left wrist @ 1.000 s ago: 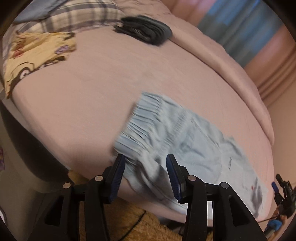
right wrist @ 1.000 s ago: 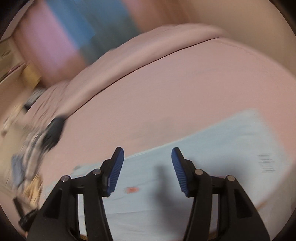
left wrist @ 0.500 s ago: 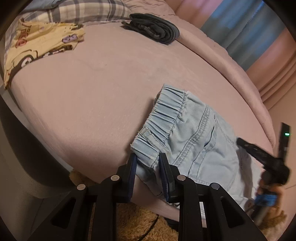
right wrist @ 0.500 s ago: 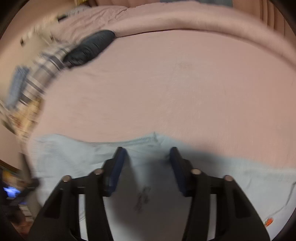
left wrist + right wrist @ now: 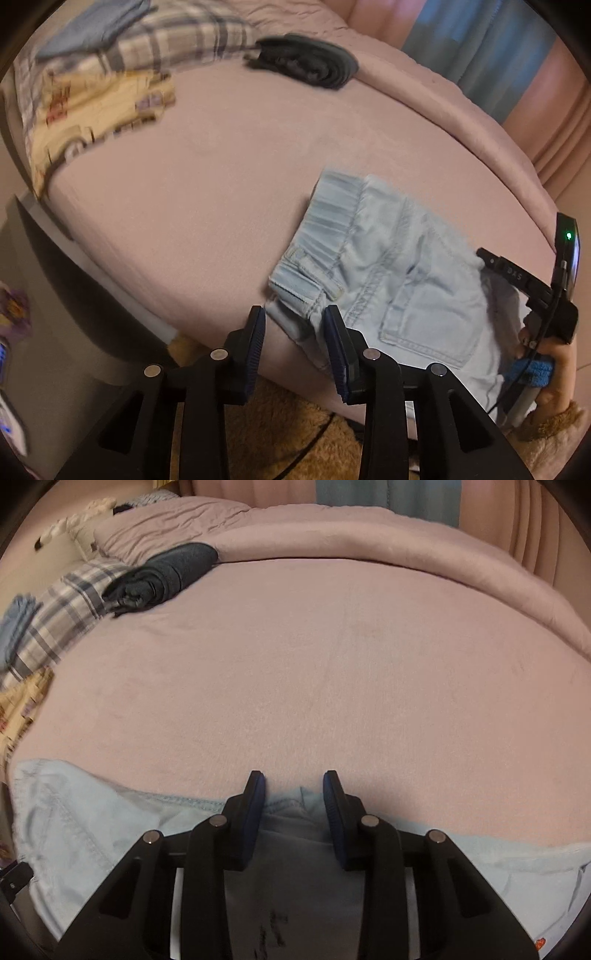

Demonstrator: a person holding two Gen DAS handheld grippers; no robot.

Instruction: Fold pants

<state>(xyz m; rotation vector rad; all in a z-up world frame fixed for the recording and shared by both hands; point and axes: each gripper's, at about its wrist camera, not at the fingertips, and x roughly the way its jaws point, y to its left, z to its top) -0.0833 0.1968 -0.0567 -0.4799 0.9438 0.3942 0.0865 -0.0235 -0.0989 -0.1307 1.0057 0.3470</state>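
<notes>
A pink bed [image 5: 332, 672] fills both views, curtains behind. Light blue pants [image 5: 399, 280] lie along its near edge, waistband toward the middle.

The left gripper [image 5: 293, 325] stands partly spread and is opening, the waistband corner between its jaws; no pinch is seen, so the corner may be dropped. The right gripper [image 5: 293, 794] stands partly spread and is closing over a raised crease at the pants' far edge; whether the pads press is unclear. One layer alone may be caught, skewing the fold. Folded clothes [image 5: 162, 576] are piled well apart.
</notes>
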